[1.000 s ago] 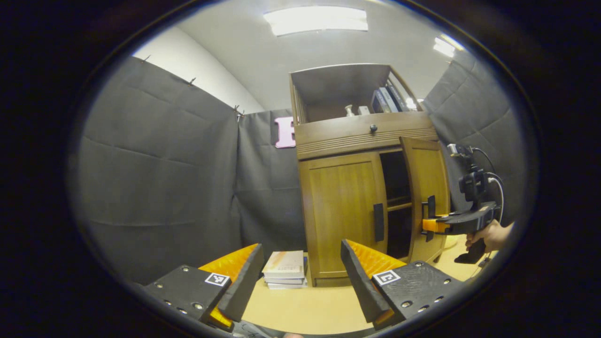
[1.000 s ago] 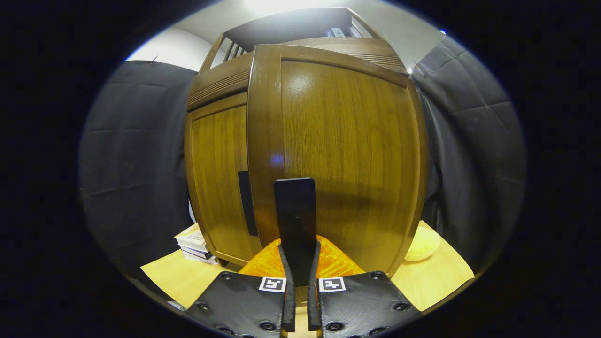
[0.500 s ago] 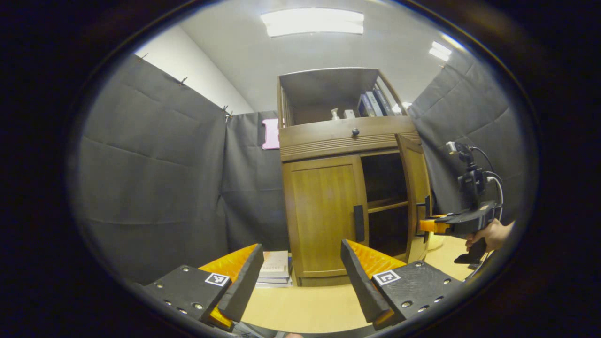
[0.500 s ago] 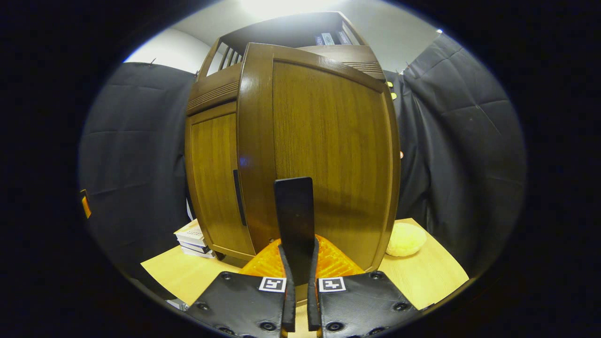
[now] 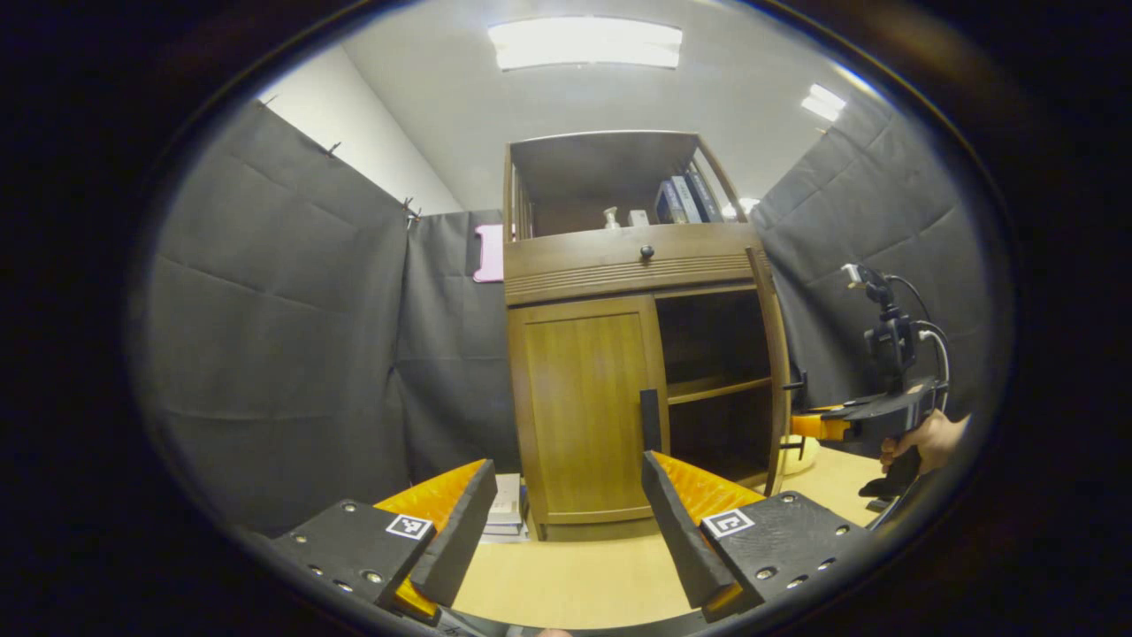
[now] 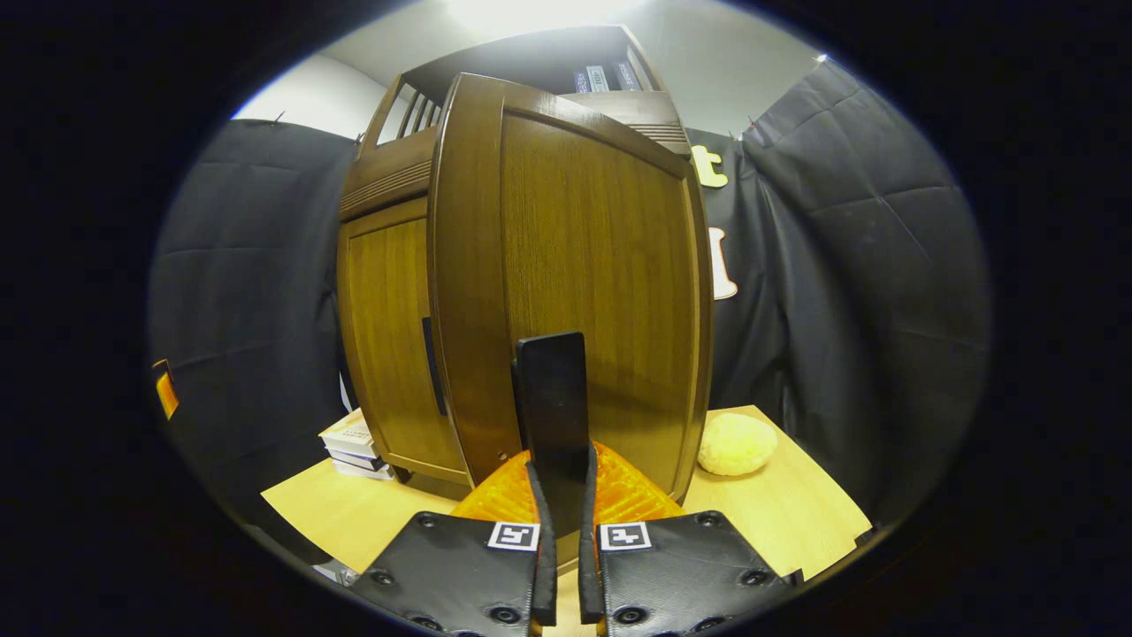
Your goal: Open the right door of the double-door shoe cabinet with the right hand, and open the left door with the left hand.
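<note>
Premises: a recording booth set up indoors, not a lived-in home. Dark quilted cloth (image 5: 292, 354) hangs on pins as walling on three sides, with a plain white wall (image 5: 354, 124) and a panel-lit ceiling (image 5: 584, 42) above it, of the office or laboratory type. Furnishing is staged: a wooden shoe cabinet (image 5: 619, 265) stands on a pale tabletop (image 5: 566, 575), books (image 5: 679, 196) and small ornaments on its open upper shelf, a stack of books (image 6: 352, 442) beside it, and a yellow soft item (image 6: 736, 442), possibly a sponge, near the right side.
</note>
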`<state>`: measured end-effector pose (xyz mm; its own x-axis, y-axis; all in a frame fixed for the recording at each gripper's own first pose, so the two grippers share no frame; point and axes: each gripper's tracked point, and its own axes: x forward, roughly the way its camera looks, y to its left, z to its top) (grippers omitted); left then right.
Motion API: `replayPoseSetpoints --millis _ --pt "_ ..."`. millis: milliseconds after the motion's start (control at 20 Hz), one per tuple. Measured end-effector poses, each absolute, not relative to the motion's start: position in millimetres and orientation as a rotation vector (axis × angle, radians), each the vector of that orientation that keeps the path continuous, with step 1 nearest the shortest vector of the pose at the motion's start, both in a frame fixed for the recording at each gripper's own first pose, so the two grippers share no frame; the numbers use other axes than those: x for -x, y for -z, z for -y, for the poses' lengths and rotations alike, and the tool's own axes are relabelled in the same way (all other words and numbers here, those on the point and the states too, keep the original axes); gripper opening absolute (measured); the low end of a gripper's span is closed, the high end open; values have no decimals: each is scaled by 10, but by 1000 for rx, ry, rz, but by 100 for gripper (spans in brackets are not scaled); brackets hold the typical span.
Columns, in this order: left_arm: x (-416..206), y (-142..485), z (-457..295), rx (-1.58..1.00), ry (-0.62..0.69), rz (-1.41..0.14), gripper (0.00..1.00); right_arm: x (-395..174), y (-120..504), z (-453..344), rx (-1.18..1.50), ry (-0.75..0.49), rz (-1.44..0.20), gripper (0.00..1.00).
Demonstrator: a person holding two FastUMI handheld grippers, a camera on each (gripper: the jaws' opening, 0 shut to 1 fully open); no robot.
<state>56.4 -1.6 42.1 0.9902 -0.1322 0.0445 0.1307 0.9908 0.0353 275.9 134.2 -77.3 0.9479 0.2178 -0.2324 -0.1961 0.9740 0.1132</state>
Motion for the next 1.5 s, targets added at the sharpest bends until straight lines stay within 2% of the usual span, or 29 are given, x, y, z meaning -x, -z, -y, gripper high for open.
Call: replayPoseSetpoints --millis 100,150,250,350,500,550,600,700,1000,1050,1200,1250,1400,1450,1500 --pt "-566 -423 27 -31 142 49 96 -2759 795 -1354 -83 -204 -248 8" --pt "-575 -420 38 -30 149 50 96 -2761 792 -1352 -81 -199 -247 11" --pt "-590 -422 59 -28 162 51 96 -2757 789 -1356 -77 -186 -246 8" --pt "-605 -417 97 -23 177 52 96 -2753 785 -1362 -71 -173 -248 11" --pt "-627 -397 188 -20 198 52 96 -2745 765 -1351 -69 -155 -247 7" --pt "-624 -396 200 -21 204 52 96 -2737 755 -1345 -67 -149 -244 11" --pt "-625 -397 218 -21 211 52 96 -2721 748 -1344 -63 -144 -244 7" --pt "-615 -397 241 -22 220 50 96 -2715 715 -1337 -55 -134 -245 10" --pt "-635 -352 306 -15 242 39 96 -2700 676 -1353 -38 -95 -240 7" --pt "-634 -339 317 -14 248 38 96 -2711 695 -1332 -40 -91 -239 13" --pt "-665 -318 403 -18 264 31 96 -2711 688 -1294 -43 -73 -234 10" --pt "-685 -317 448 -22 270 28 96 -2714 695 -1272 -49 -65 -230 13" --pt "-685 -329 535 -29 283 31 96 -2674 734 -944 -66 -34 -228 7" --pt "-675 -320 543 -28 286 33 96 -2716 721 -864 -68 -23 -231 10" --pt "-676 -318 552 -27 289 34 96 -2740 718 -804 -65 -14 -234 7"
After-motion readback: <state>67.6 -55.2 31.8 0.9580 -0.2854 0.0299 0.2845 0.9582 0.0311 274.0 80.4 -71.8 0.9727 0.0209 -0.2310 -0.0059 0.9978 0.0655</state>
